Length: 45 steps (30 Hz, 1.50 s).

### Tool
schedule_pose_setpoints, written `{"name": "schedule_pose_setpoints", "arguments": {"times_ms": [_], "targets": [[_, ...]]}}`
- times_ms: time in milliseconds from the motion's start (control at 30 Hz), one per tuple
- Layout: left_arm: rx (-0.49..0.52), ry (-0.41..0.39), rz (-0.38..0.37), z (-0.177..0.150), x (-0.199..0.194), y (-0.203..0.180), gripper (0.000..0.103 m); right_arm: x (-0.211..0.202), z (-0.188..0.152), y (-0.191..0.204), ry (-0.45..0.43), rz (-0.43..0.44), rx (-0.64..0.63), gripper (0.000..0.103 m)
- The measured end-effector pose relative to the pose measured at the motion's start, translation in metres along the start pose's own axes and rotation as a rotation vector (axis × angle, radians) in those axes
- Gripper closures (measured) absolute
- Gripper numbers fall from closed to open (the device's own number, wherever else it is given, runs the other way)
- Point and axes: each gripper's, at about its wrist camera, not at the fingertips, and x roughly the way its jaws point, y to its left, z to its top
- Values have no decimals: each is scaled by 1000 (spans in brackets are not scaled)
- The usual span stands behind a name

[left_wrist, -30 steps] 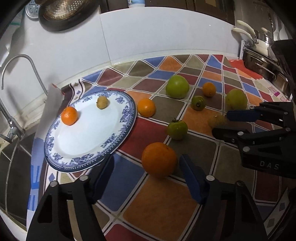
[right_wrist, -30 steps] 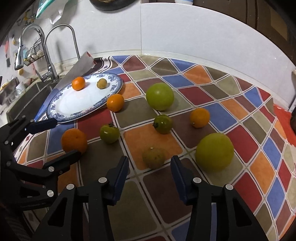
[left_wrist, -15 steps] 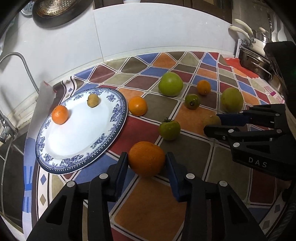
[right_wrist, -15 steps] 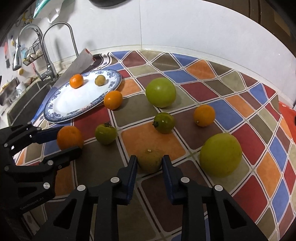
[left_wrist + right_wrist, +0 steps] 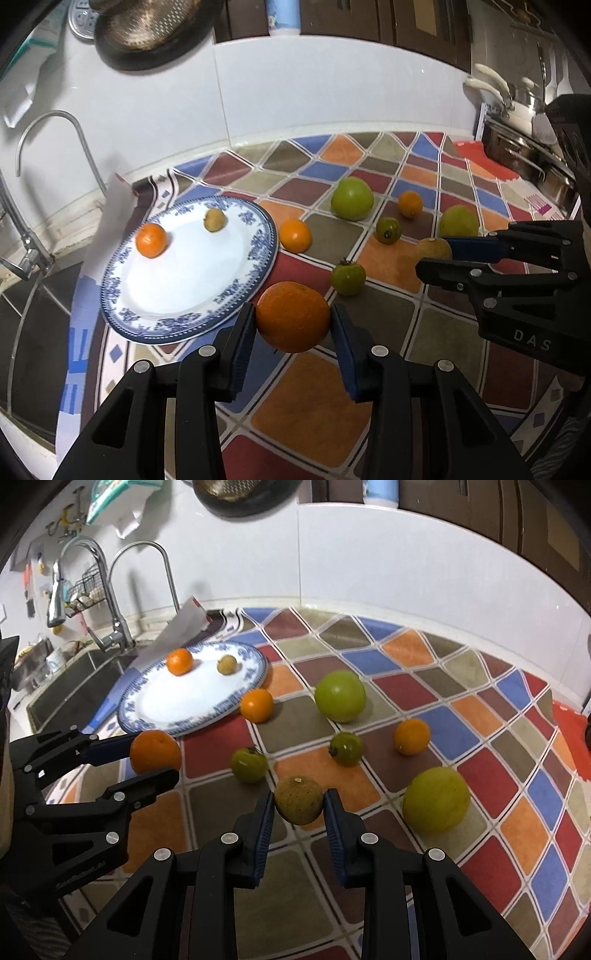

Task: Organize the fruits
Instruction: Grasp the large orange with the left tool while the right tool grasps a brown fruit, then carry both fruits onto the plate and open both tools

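Fruit count: ten.
- Oranges: four (image 5: 155, 752) (image 5: 180, 661) (image 5: 257, 705) (image 5: 412, 736).
- Large green fruits: two (image 5: 340, 696) (image 5: 436, 799).
- Small green fruits: two (image 5: 249, 764) (image 5: 346, 748).
- Brownish fruits: two (image 5: 299, 800) (image 5: 226, 664).
Plate (image 5: 184, 705): one.
Tools: two (image 5: 159, 758) (image 5: 299, 805).

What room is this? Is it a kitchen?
Most likely a home kitchen. There is a sink with a curved faucet beside the counter, steel pots at the far end, and a colander up on the white tiled wall.
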Motion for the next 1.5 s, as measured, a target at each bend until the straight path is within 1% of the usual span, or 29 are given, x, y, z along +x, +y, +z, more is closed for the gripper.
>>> {"name": "schedule_pose_setpoints", "arguments": {"times_ms": [400,833,1133,1500], "targets": [[-40,-66,6,0,-39,10,62,-36,5,22,-85,27,-2,74],[-61,-126,26,-4,-71,39,62,-61,21,61,-180,59,-36,74],[-62,-154,53,-2,-76,70,62,-56,35,88,-217,64,-47,74],[-56,-178,69,8,-69,102,62,-39,61,108,-247,63,-56,74]]}}
